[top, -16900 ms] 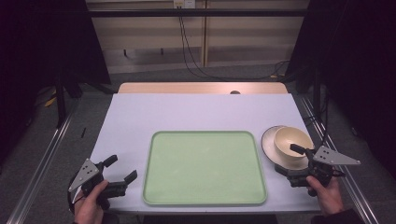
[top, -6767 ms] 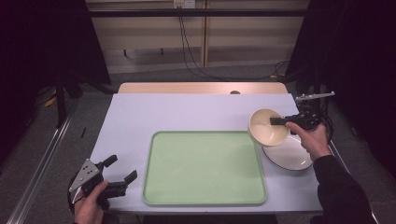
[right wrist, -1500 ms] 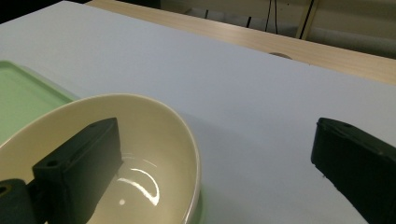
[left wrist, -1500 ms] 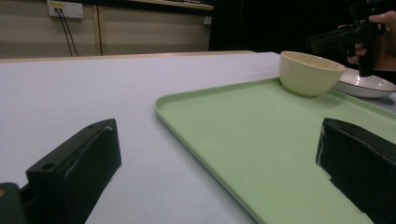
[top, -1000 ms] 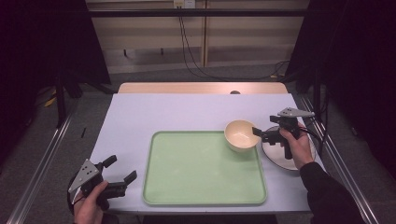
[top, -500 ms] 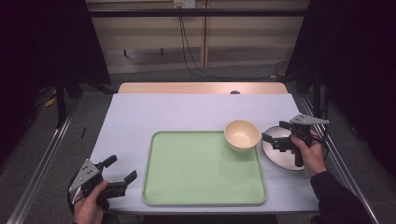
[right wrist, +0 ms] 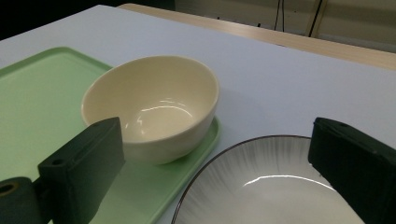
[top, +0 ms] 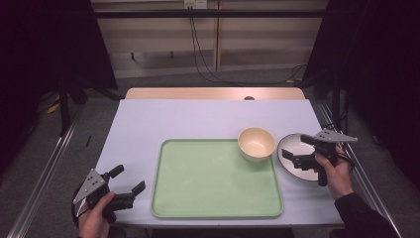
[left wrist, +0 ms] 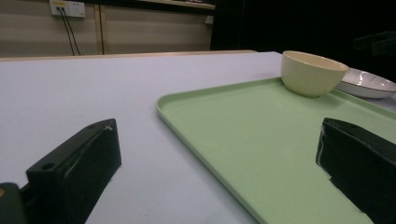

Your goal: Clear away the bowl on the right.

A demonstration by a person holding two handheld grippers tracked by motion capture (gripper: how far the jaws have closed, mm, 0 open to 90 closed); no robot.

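Observation:
A cream bowl (top: 256, 143) (left wrist: 312, 72) (right wrist: 154, 105) stands upright on the far right corner of the green tray (top: 213, 183) (left wrist: 252, 135) (right wrist: 37, 93). Just right of the tray lies a white plate with a dark rim (top: 291, 147) (left wrist: 366, 84) (right wrist: 280, 186). My right gripper (top: 293, 145) (right wrist: 219, 140) hovers over that plate, open and holding nothing, its jaws pointing left toward the bowl. At the table's near left corner my left gripper (top: 130, 177) (left wrist: 219, 140) is open and holding nothing, low beside the tray's left edge.
The pale table (top: 198, 119) has bare room left of and beyond the tray. A wooden strip (top: 213, 93) runs along its far edge. Metal rails (top: 44, 173) flank both sides, and cables (top: 198, 44) hang at the back wall.
My right gripper let go of the bowl on the tray's far right corner and drew back to the right over the plate. The left gripper has stayed put.

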